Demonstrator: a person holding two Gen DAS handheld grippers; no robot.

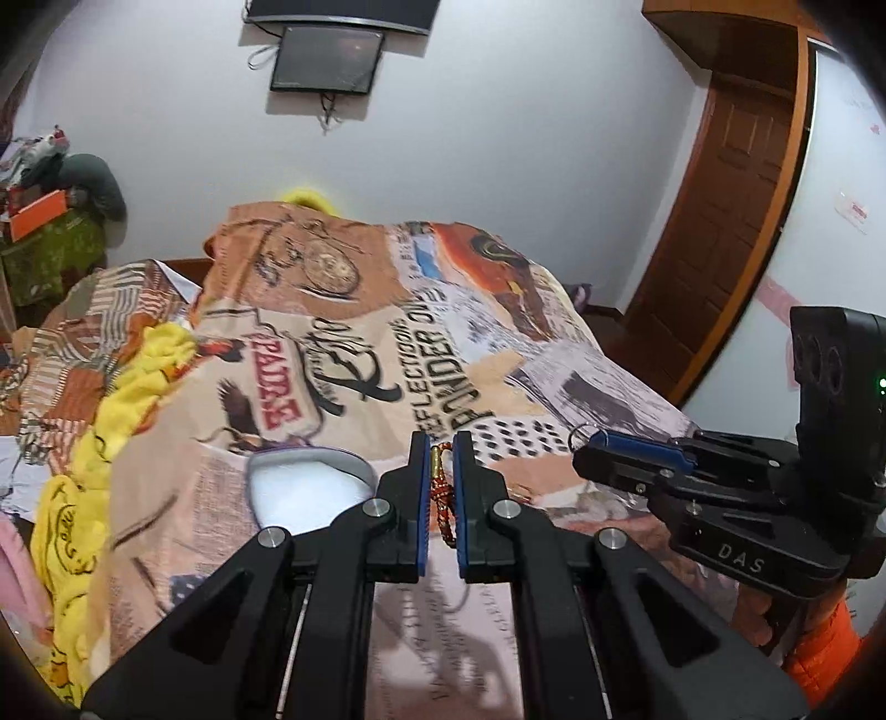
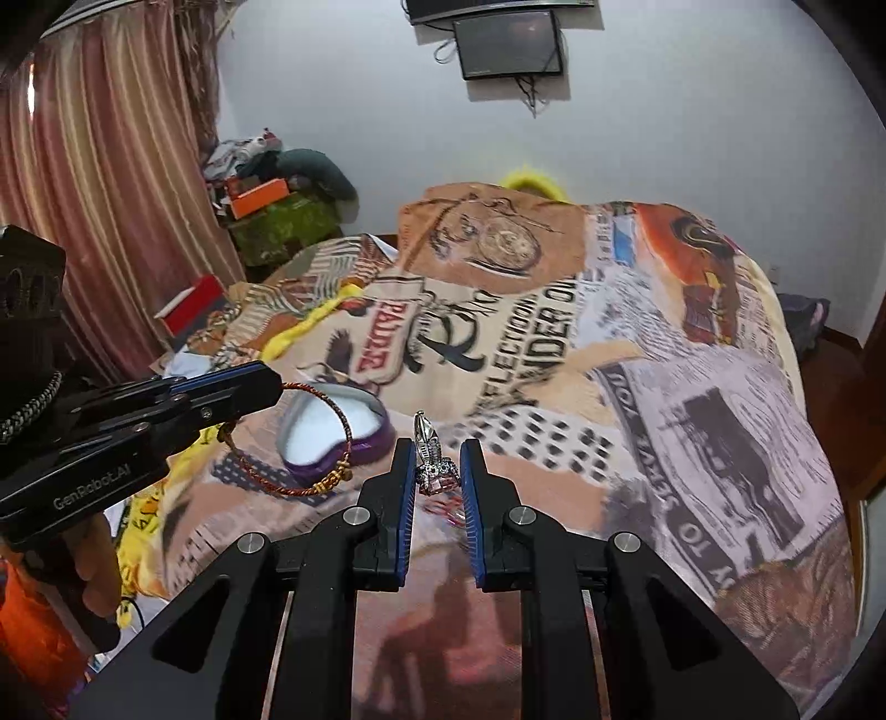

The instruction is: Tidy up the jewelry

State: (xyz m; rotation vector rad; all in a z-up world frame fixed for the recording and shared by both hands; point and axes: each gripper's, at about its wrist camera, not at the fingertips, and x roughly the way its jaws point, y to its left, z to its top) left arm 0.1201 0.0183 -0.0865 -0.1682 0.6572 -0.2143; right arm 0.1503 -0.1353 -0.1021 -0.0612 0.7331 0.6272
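Observation:
My left gripper (image 1: 441, 451) is shut on a red and gold braided bracelet (image 1: 441, 498); in the right wrist view the bracelet (image 2: 332, 443) hangs as a loop from the left gripper (image 2: 274, 382) above the bed. My right gripper (image 2: 437, 465) is shut on a silver ring with a pink stone (image 2: 434, 468); in the left wrist view the right gripper (image 1: 581, 451) shows the ring's silver band (image 1: 581, 432) at its tip. A purple heart-shaped jewelry box (image 2: 338, 426) with white lining lies open on the bedspread, also seen in the left wrist view (image 1: 310, 487), just left of my left gripper.
A printed bedspread (image 1: 443, 343) covers the bed. A yellow blanket (image 1: 127, 399) is bunched at the left. A wooden door (image 1: 720, 232) stands at the right. A cluttered side table with an orange box (image 2: 260, 196) and curtains (image 2: 111, 183) are at the left. A screen (image 2: 509, 44) hangs on the wall.

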